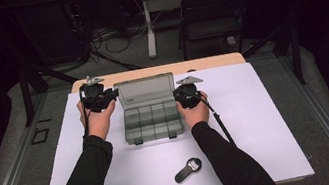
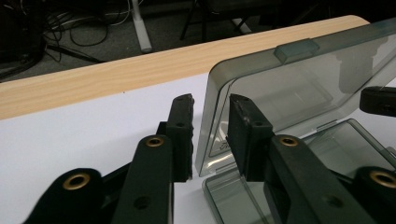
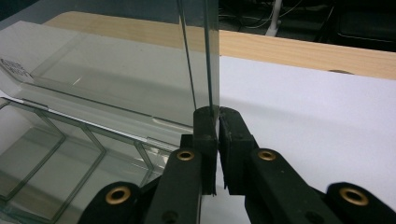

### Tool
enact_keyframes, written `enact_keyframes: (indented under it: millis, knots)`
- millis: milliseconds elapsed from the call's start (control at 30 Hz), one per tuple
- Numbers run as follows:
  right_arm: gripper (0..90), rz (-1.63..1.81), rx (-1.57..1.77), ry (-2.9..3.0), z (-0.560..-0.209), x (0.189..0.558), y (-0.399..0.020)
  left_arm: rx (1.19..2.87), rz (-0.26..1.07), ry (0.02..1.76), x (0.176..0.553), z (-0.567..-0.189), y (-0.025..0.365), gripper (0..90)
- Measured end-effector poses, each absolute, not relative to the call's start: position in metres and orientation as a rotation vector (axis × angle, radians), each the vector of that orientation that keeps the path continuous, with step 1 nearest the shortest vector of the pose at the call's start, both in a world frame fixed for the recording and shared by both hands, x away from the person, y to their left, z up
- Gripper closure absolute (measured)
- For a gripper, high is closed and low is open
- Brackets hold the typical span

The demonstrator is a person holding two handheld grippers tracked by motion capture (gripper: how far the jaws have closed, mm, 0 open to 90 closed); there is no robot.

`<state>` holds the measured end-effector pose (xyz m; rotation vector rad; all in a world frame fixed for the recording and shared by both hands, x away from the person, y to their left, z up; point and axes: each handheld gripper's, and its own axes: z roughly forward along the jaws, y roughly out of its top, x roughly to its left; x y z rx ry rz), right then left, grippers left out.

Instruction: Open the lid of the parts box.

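At the box's [image 1: 152,120] upright lid [image 1: 146,91], the right edge is pinched by the right gripper [image 3: 218,112]. Its left edge sits untouched between the left gripper's [image 2: 210,105] narrowly parted jaws.

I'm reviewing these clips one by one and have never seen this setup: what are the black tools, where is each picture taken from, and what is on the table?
A person sits at a table and holds a hand-held two-jaw gripper in each hand. The high view looks down from above; each of the other two pictures comes from a camera riding on one gripper.

On the white table stands a clear compartment box with its lid raised. A black bottle opener lies nearer the person.

The right gripper is clamped on the lid's side edge. The left gripper straddles the lid's other edge, but its jaws stand apart with a gap to the plastic, so it is not gripping.
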<state>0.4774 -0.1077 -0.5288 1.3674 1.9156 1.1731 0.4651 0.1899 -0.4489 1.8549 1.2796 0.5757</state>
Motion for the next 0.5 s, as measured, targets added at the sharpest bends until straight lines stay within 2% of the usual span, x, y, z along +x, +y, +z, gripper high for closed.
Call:
enact_keyframes:
  millis: [300, 500]
  knots:
    - [86.2, 1.175, 1.372, 1.92, -0.528, 0.478, -0.108, 1.879, 0.515, 1.294, 0.462, -0.459, 0.19, 51.3]
    - [86.2, 1.174, 1.369, 1.922, -0.528, 0.478, -0.108, 1.901, 0.476, 1.278, 0.457, -0.463, 0.191, 46.3]
